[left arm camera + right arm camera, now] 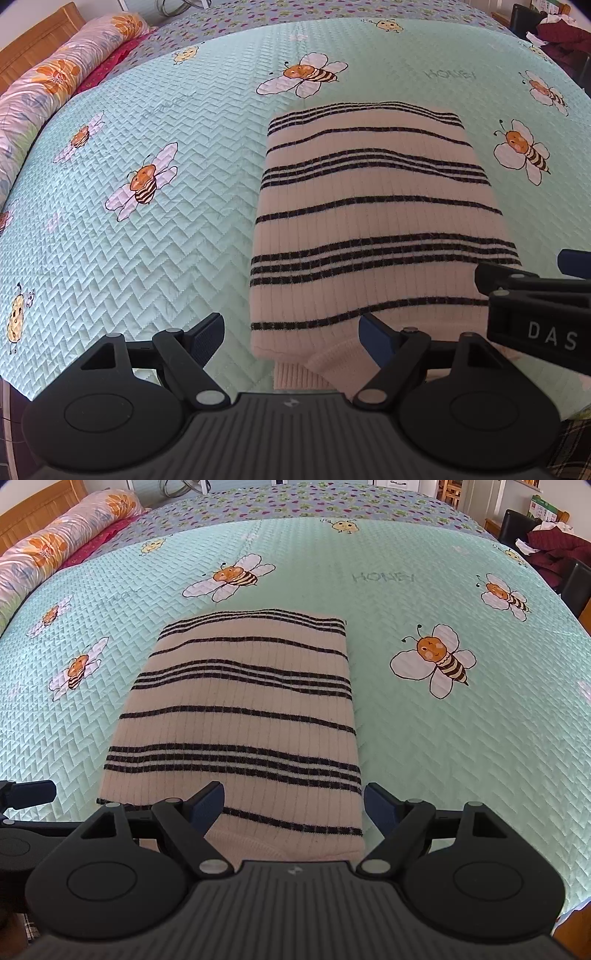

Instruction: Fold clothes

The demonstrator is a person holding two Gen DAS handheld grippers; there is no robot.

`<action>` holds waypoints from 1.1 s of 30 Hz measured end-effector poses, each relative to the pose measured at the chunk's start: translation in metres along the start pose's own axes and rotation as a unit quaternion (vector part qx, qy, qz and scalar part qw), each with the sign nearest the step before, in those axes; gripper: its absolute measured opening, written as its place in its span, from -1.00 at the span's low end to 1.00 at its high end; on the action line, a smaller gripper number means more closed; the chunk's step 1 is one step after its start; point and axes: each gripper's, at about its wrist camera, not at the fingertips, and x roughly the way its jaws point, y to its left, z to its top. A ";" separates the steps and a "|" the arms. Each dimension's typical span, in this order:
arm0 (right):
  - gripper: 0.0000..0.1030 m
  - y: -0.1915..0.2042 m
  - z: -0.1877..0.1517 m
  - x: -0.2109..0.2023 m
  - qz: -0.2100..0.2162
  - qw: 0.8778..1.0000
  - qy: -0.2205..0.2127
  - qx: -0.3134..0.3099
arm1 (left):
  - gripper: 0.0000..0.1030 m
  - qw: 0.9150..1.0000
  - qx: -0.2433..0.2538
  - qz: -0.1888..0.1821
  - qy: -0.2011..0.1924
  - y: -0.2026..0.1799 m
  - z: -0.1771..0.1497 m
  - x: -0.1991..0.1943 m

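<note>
Cream ribbed sweater with black stripes laid folded on mint quilted bee-print bedspread, edges squared (ribbed hem protruding nearest), left gripper and right gripper held wide apart, nothing gripped, bare quilt all around.

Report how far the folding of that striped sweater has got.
Done, by the look of it: the striped sweater lies on the bee quilt as a neat rectangle, sleeves tucked away. In hand: nothing; the left gripper and right gripper both hover at its near edge, jaws open and empty. Left: a ribbed cuff or hem pokes out at the near edge; perhaps one more fold.
</note>
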 end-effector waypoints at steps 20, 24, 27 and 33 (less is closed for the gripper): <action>0.60 -0.001 -0.002 0.014 -0.004 1.000 0.021 0.002 | 0.61 1.000 0.010 0.004 0.023 -0.007 -0.002 0.015; 0.60 -0.002 -0.002 0.017 -0.004 1.000 0.025 0.004 | 0.60 1.000 0.012 0.005 0.025 -0.008 -0.001 0.017; 0.60 -0.002 -0.002 0.018 -0.005 1.000 0.026 0.004 | 0.53 1.000 0.015 0.007 0.024 -0.009 -0.001 0.019; 0.60 -0.005 -0.002 0.022 -0.003 0.999 0.032 0.008 | 0.45 0.999 0.012 0.005 0.033 -0.008 -0.001 0.022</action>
